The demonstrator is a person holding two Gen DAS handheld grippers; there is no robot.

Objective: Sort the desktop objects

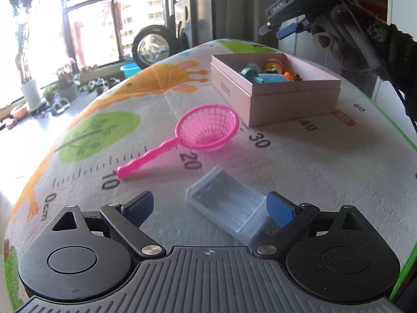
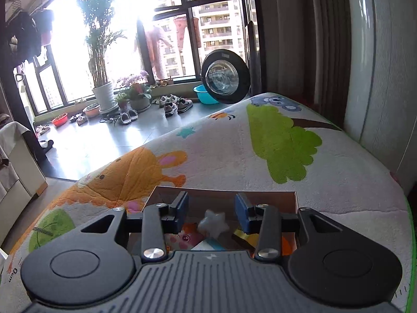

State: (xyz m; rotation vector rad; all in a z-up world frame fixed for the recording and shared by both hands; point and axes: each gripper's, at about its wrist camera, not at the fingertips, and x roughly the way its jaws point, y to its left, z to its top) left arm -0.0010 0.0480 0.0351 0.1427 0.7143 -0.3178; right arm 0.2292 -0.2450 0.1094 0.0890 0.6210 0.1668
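Looking along the left gripper [image 1: 209,208]: jaws spread wide, holding nothing. A translucent blue battery case [image 1: 229,203] lies flat on the play mat [image 1: 325,177] between the fingers, its near corner touching or just beside the right blue pad [image 1: 280,210]; cannot tell which. Just beyond it, a pink toy strainer [image 1: 192,137] rests on the mat, handle pointing toward the printed ruler, basket end near the pink cardboard box [image 1: 276,88]. The box sits open with several small toys already inside: a teal piece, an orange piece, a light blue one. The right gripper [image 1: 278,30] hangs in the air above the box, held in a gloved hand.

Right wrist view: the right gripper [image 2: 211,212] is parted and empty, poised directly over the open box [image 2: 292,195]. Below the fingers, a pale star-shaped toy [image 2: 213,223] and a pink cartoon-face toy [image 2: 186,238] lie in the box among other items.

Judgement on progress: sorting looks well along. Several things are boxed; the battery case and the strainer remain out on the mat. The left gripper seems lined up to take the battery case.
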